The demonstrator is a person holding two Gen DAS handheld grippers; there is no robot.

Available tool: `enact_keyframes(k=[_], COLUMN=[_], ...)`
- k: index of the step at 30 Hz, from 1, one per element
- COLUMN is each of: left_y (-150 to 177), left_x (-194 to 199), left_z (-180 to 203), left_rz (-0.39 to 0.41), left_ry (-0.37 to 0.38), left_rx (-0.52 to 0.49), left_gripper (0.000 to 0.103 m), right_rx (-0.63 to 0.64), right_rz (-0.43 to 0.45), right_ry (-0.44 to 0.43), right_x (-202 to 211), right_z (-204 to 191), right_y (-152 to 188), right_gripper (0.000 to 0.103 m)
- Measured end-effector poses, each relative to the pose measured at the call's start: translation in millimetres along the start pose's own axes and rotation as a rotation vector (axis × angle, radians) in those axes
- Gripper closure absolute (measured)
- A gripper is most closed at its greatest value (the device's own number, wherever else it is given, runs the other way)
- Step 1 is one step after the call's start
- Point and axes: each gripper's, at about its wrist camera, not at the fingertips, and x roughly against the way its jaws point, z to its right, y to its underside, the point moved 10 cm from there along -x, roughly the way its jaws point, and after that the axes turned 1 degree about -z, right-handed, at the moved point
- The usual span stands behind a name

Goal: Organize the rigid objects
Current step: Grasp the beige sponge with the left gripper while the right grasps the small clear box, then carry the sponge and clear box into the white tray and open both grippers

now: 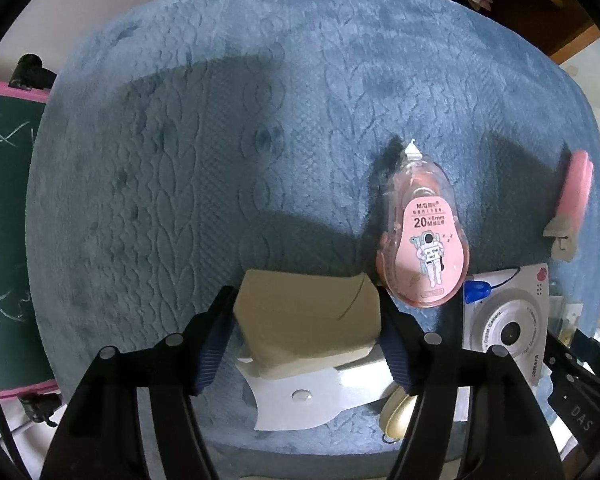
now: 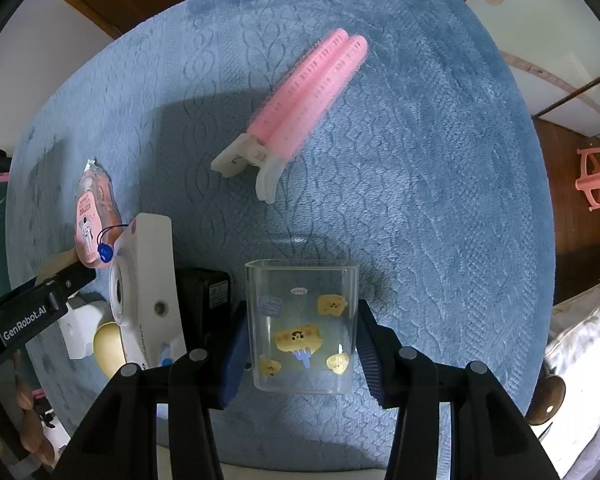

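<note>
My left gripper (image 1: pixel 306 320) points down at the blue mat, and its blue pads (image 1: pixel 216 344) touch both sides of a beige block (image 1: pixel 300 312). The block hangs over a white flat piece (image 1: pixel 300 396). A pink correction tape (image 1: pixel 424 240) lies just right of the block. My right gripper (image 2: pixel 302 340) is shut on a clear square cup (image 2: pixel 300 320) with yellow cheese stickers. The cup stands upright just above the mat. A pink hair-roller clip (image 2: pixel 300 112) lies farther out. A white toy camera (image 2: pixel 148 280) stands to the cup's left.
A black adapter (image 2: pixel 208 296) sits between the toy camera and the cup. A pale egg-shaped thing (image 2: pixel 106 344) lies beside the camera. The blue quilted mat (image 2: pixel 440 200) covers the surface. A green chalkboard (image 1: pixel 4 220) stands off its left side, a pink stool (image 2: pixel 596 176) on the floor at right.
</note>
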Motion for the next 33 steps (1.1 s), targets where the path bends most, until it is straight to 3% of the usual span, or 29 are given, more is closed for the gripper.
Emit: enact_keyframes(k=[9, 18, 23, 33], left_y=[4, 1, 14, 91], left_x=[12, 60, 110, 232], left_z=[-9, -7, -3, 6], left_rz=[0.072, 0.190, 0.266, 0.443], left_ry=[0.004, 0.021, 0.048, 0.093], left_rx=[-0.023, -0.031, -0.059, -0.168], left_gripper=[0.037, 0.037, 0.037, 0.037], right_rx=[-0.004, -0.006, -0.015, 0.054], right_rz=[0.003, 0.059, 0.121, 0.288], right_ry=[-0.008, -0.035, -0.072, -0.150], right_x=[-5, 19, 56, 165], right_z=[-4, -5, -6, -23], right_y=[-4, -2, 2, 53], right_gripper=[0.054, 0.054, 0.054, 0.054])
